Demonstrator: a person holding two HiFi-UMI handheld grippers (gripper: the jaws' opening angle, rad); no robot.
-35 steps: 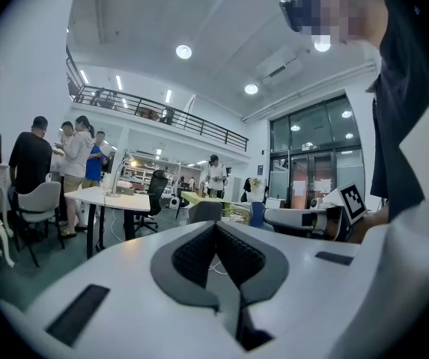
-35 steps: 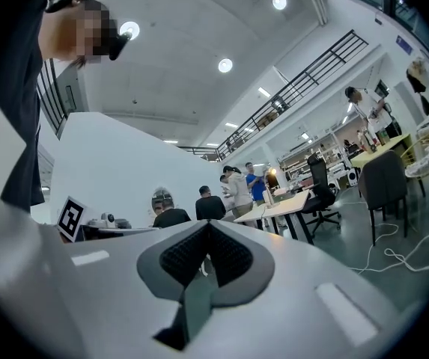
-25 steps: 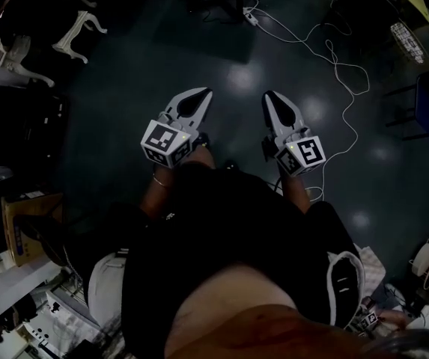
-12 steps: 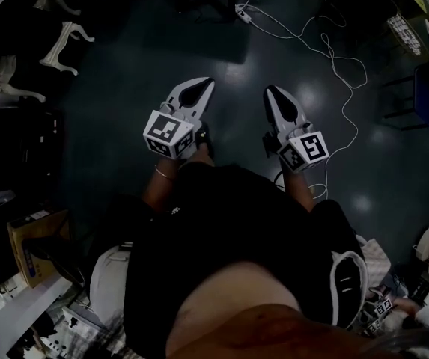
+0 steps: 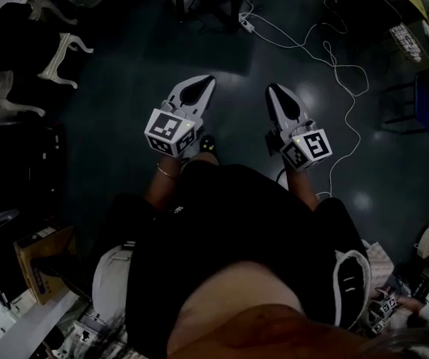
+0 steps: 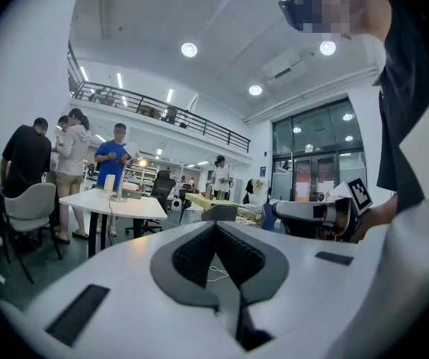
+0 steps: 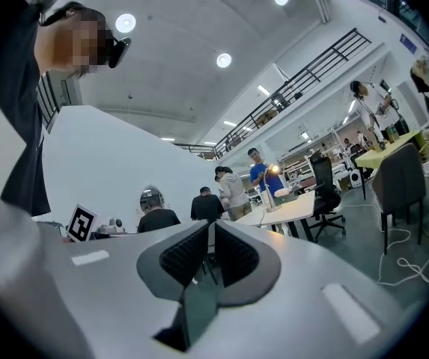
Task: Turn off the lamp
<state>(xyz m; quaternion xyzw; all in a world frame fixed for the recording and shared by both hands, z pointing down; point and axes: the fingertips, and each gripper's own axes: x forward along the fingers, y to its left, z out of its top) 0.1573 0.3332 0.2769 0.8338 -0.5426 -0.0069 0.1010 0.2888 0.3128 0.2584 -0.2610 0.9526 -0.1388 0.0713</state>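
The lamp [image 7: 276, 173] is lit, a slim desk lamp with a glowing head on a white table [image 7: 296, 208] far ahead. The left gripper view has the same lamp [image 6: 118, 182] on that table [image 6: 124, 204], left of centre. My left gripper [image 5: 203, 81] and right gripper [image 5: 273, 90] are held side by side in front of the person's body, pointing level over the dark floor. The jaws of both are shut with nothing between them. From the left gripper [image 6: 215, 226] the right gripper [image 6: 304, 209] shows at the right. The right gripper [image 7: 210, 225] points toward the table.
Several people [image 6: 72, 155] stand around the lamp table, one seated [image 7: 153, 217]. Office chairs [image 7: 325, 193] stand by it. On the floor, a white cable [image 5: 334, 66] runs from a power strip [image 5: 245, 21]; a white-legged chair [image 5: 57, 51] and boxes [image 5: 42, 264] sit at the left.
Floor items have slid down and outward in the head view as the person walks forward. Both grippers keep their pose in front of the body, jaws unchanged.
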